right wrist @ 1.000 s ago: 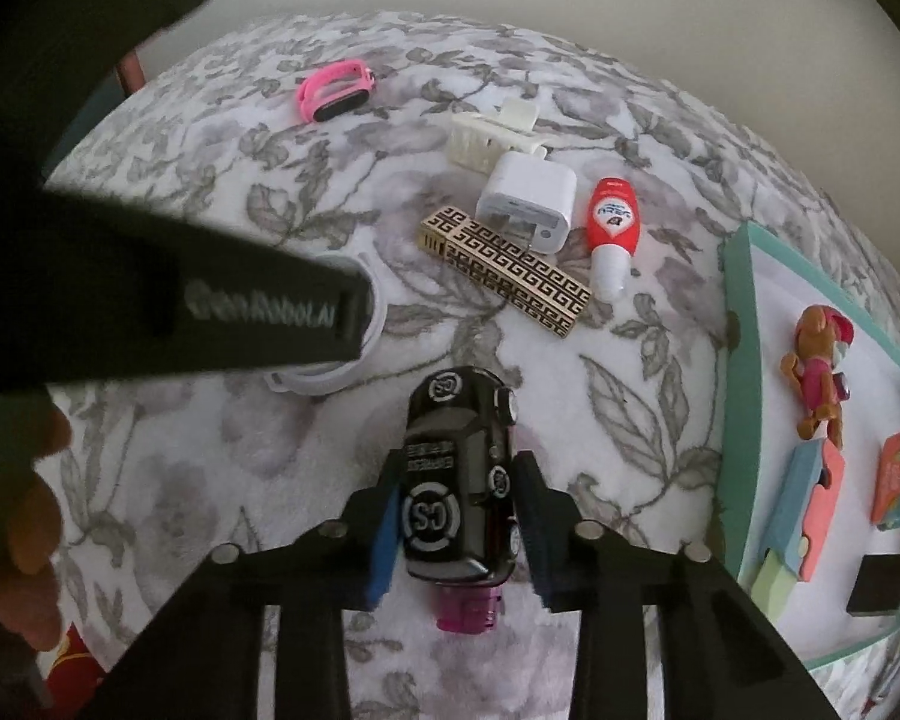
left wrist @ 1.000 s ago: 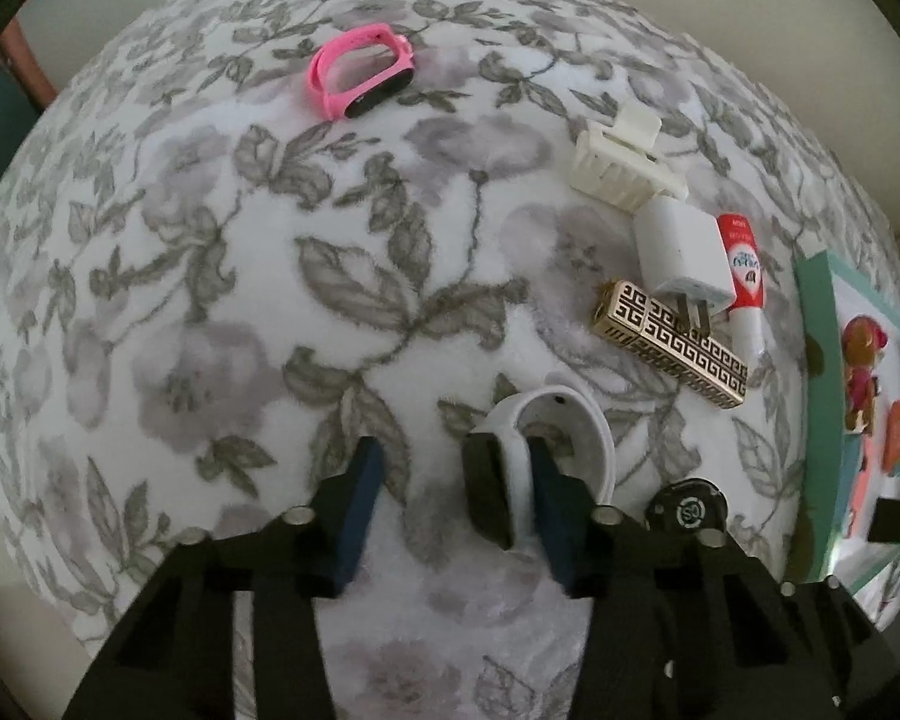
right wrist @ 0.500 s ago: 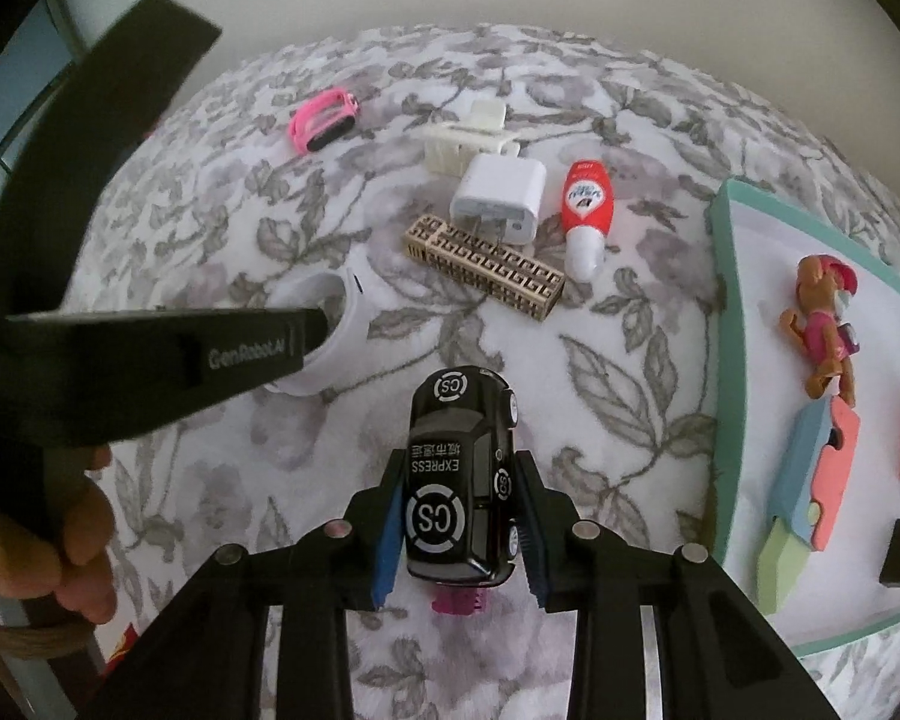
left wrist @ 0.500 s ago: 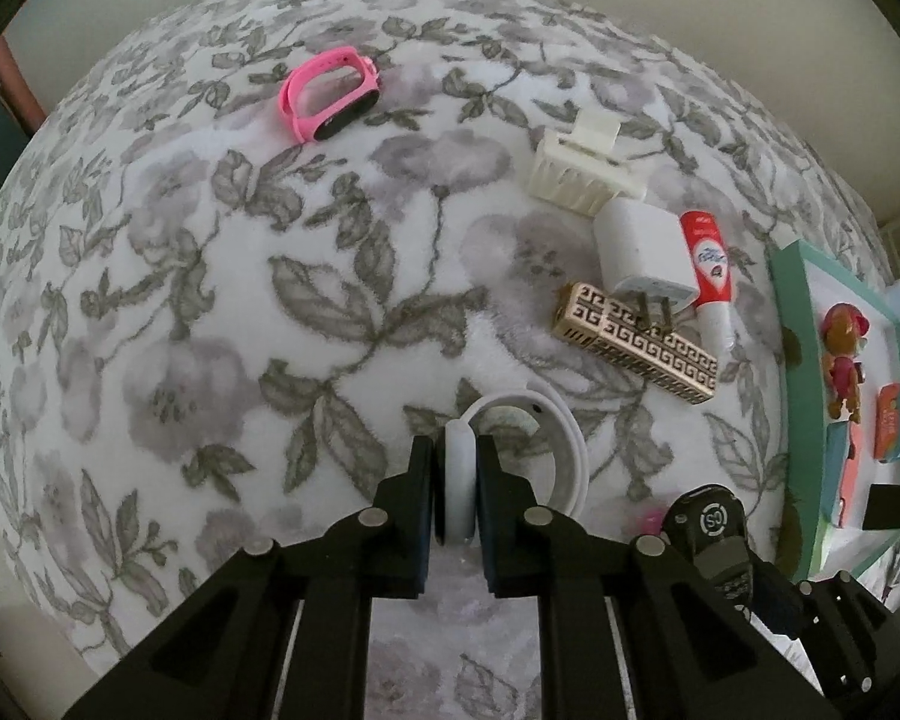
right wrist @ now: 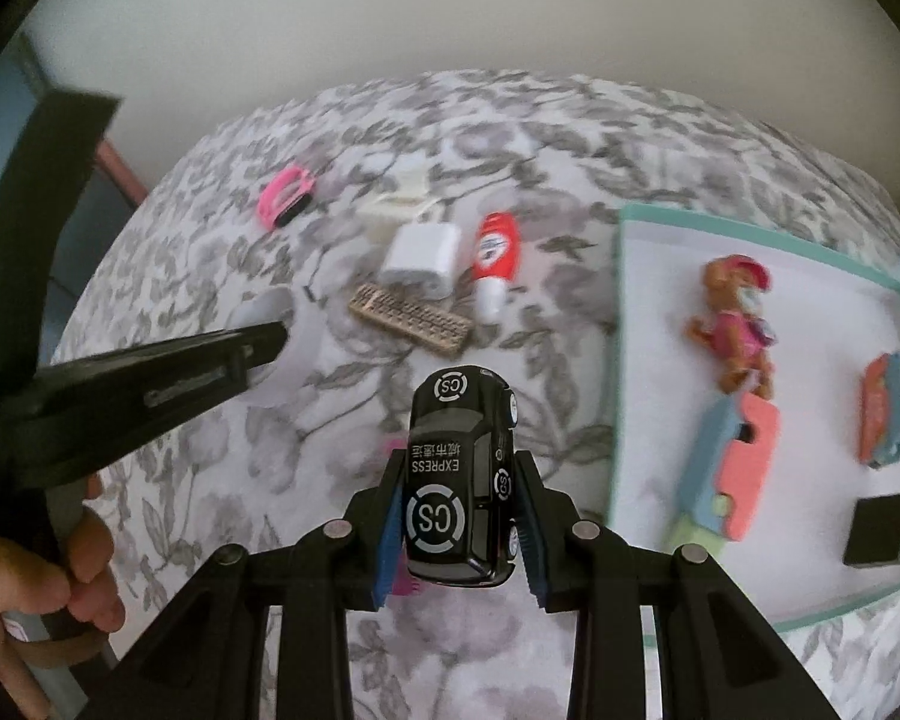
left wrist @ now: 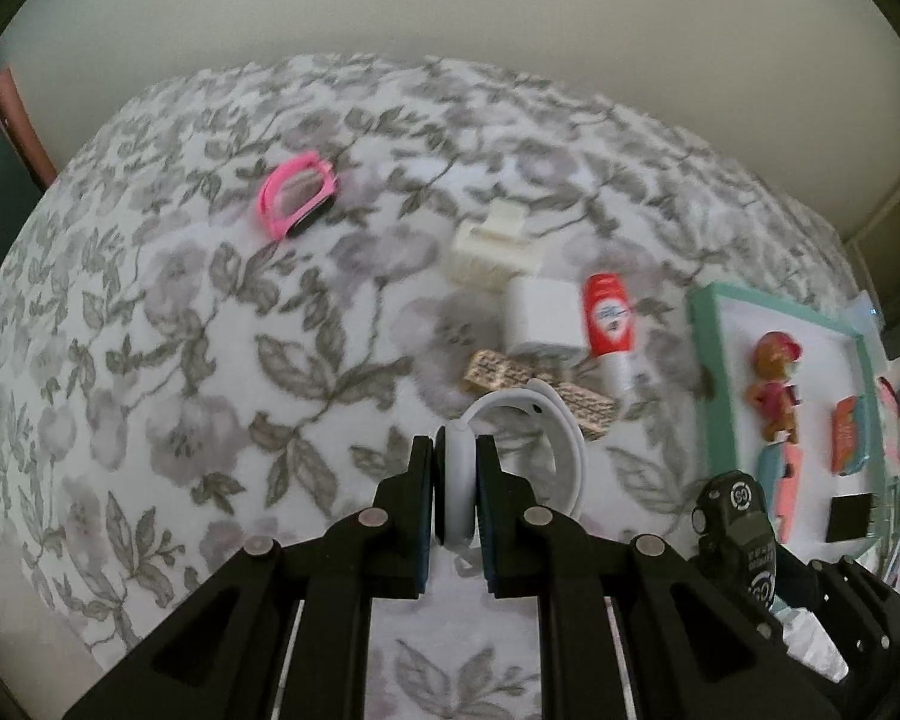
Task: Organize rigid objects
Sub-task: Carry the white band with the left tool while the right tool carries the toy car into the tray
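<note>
My left gripper (left wrist: 455, 471) is shut on a white wristband (left wrist: 546, 438) and holds it lifted above the floral cloth. My right gripper (right wrist: 461, 483) is shut on a black toy car (right wrist: 459, 474) marked "CS EXPRESS", raised above the cloth; the car also shows in the left wrist view (left wrist: 735, 531). A teal-rimmed white tray (right wrist: 621, 324) lies to the right, holding a small figure (right wrist: 732, 324), foam puzzle pieces (right wrist: 735, 468) and a black block (right wrist: 882, 531).
On the cloth lie a pink wristband (left wrist: 297, 195), a cream hair claw (left wrist: 489, 246), a white charger plug (left wrist: 543, 315), a red-and-white tube (left wrist: 609, 324) and a gold patterned bar (left wrist: 540, 390). A pink item (right wrist: 402, 576) lies under the car. A wall stands behind.
My left gripper closed on the white wristband and lifted it. My right gripper rose with the toy car and shifted toward the tray.
</note>
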